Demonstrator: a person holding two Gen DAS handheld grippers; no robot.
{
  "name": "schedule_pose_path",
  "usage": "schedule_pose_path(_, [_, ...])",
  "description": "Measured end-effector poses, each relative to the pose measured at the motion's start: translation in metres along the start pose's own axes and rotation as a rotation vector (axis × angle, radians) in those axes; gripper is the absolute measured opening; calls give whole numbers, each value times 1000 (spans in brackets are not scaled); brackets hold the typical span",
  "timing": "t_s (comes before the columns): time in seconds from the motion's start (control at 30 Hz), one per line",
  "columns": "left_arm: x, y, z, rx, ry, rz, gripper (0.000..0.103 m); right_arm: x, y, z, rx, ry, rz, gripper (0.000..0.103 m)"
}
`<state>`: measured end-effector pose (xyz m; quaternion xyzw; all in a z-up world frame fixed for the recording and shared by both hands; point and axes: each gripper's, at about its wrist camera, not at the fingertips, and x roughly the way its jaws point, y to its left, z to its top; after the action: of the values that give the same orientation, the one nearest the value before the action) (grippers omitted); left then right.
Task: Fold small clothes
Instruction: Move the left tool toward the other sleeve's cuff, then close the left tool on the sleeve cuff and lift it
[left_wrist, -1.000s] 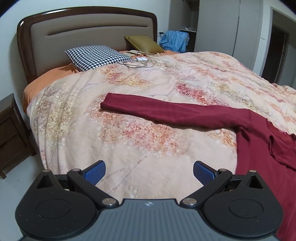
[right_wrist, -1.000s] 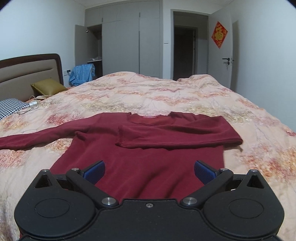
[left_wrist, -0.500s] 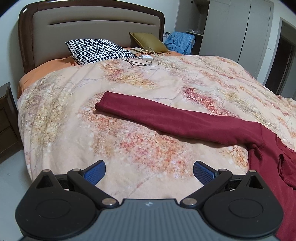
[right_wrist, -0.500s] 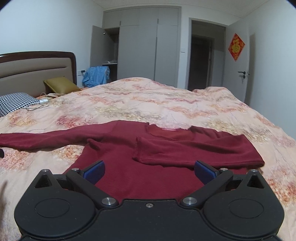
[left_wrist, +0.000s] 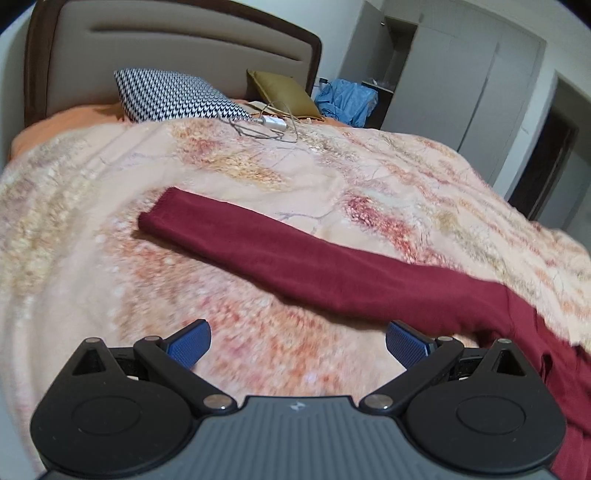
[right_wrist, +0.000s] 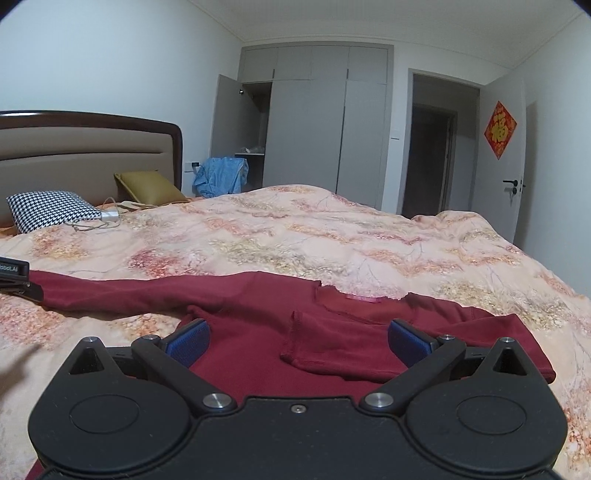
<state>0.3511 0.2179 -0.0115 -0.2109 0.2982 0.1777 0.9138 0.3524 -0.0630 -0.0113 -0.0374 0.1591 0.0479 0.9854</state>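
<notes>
A dark red long-sleeved sweater (right_wrist: 258, 332) lies flat on the bed. Its right sleeve is folded across the chest (right_wrist: 388, 350). Its left sleeve (left_wrist: 295, 258) stretches out straight toward the headboard, cuff at the far end (left_wrist: 159, 210). My left gripper (left_wrist: 297, 341) is open and empty, hovering low over the quilt just short of that sleeve. My right gripper (right_wrist: 297, 341) is open and empty above the sweater's body, near the folded sleeve. The left gripper's body shows at the left edge of the right wrist view (right_wrist: 14, 277).
The floral peach quilt (left_wrist: 332, 166) covers the whole bed. A houndstooth pillow (left_wrist: 170, 96), an olive cushion (left_wrist: 280, 88) and a white charger with cable (left_wrist: 273, 123) lie by the headboard (left_wrist: 166, 48). Blue clothing (right_wrist: 221, 177) hangs near the wardrobe (right_wrist: 314, 122).
Both grippers have moved forward and lower toward the bed. The left one has closed in on the outstretched sleeve; the right one has come nearer the sweater's chest. Both stay open.
</notes>
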Motion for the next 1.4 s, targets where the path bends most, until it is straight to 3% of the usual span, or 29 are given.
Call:
schedule_pose_path(0.1, [23, 10, 8, -72, 2, 42, 103, 3, -6, -4, 21, 4, 3, 102])
schedule_pose_path(0.23, [43, 22, 21, -102, -61, 175, 103, 4, -11, -11, 22, 13, -2, 102])
schedule_pose_path(0.37, [55, 37, 32, -175, -109, 226, 102, 7, -15, -17, 21, 33, -14, 102])
schedule_pose_path(0.57, [59, 61, 40, -285, -182, 258, 77, 11, -14, -23, 31, 53, -12, 102])
schedule_pose_path(0.63, [62, 63, 43, -274, -187, 273, 51, 11, -12, -24, 27, 52, -5, 102])
schedule_pose_path(0.7, [66, 65, 47, -270, -186, 280, 35, 11, -10, -24, 21, 52, -1, 102])
schedule_pose_path(0.83, [69, 67, 54, -299, -199, 241, 10, 8, -9, -26, 20, 57, 1, 102])
schedule_pose_path(0.9, [66, 64, 60, -298, -215, 223, 6, 6, -9, -25, 21, 54, -7, 102])
schedule_pose_path(1.13, [32, 12, 89, -143, -344, 120, 5, -3, -25, -22, 60, 36, -27, 102])
schedule_pose_path(1.27, [4, -46, 97, -2, -427, 5, 5, -9, -42, -21, 89, 40, -81, 102])
schedule_pose_path(1.4, [-22, -120, 94, 145, -487, -157, 5, -14, -65, -22, 127, 45, -135, 102])
